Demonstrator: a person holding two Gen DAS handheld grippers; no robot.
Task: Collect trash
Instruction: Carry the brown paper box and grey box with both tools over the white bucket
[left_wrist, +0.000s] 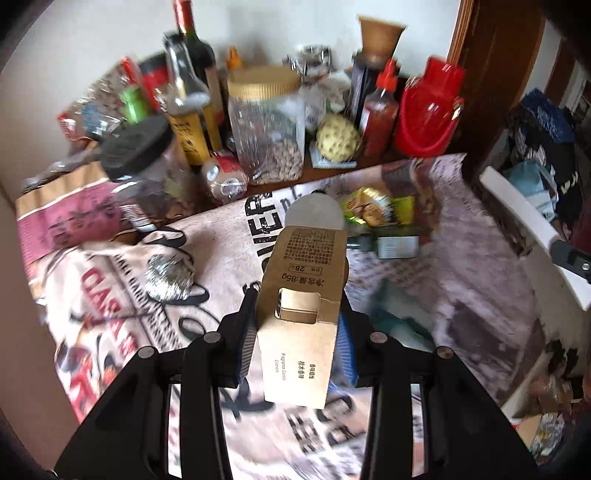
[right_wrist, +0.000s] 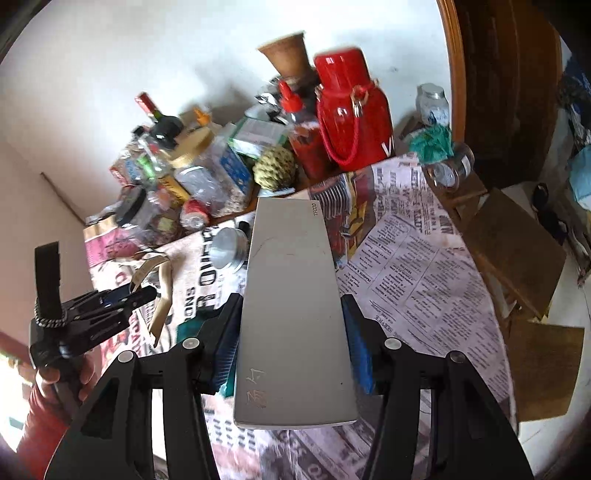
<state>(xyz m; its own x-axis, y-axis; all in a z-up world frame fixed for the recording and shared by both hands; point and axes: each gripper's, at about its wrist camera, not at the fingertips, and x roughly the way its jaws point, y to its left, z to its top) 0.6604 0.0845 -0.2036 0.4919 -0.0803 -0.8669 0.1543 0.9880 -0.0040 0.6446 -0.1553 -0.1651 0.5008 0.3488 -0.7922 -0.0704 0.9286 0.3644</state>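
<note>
My left gripper (left_wrist: 299, 295) is shut on a brown cardboard candle box (left_wrist: 299, 325), lifted above the newspaper-covered table (left_wrist: 229, 258). In the right wrist view that same gripper (right_wrist: 144, 291) shows at the left, held by a hand in a red sleeve (right_wrist: 48, 398). My right gripper (right_wrist: 291, 299) is shut on a long flat grey box (right_wrist: 291, 314), also clear of the table. On the newspaper lie a crumpled foil ball (left_wrist: 168, 278), a green-yellow snack wrapper (left_wrist: 373, 208), a small dark green box (left_wrist: 395, 245) and a round metal tin (right_wrist: 229, 247).
Along the wall stand bottles, a gold-lidded jar (left_wrist: 266, 125), a black-lidded jar (left_wrist: 144, 162), a sauce bottle (left_wrist: 380, 110), a red flask (right_wrist: 351, 107) and a scaly green fruit (left_wrist: 338, 140). Brown cardboard boxes (right_wrist: 517, 247) sit off the table's right edge.
</note>
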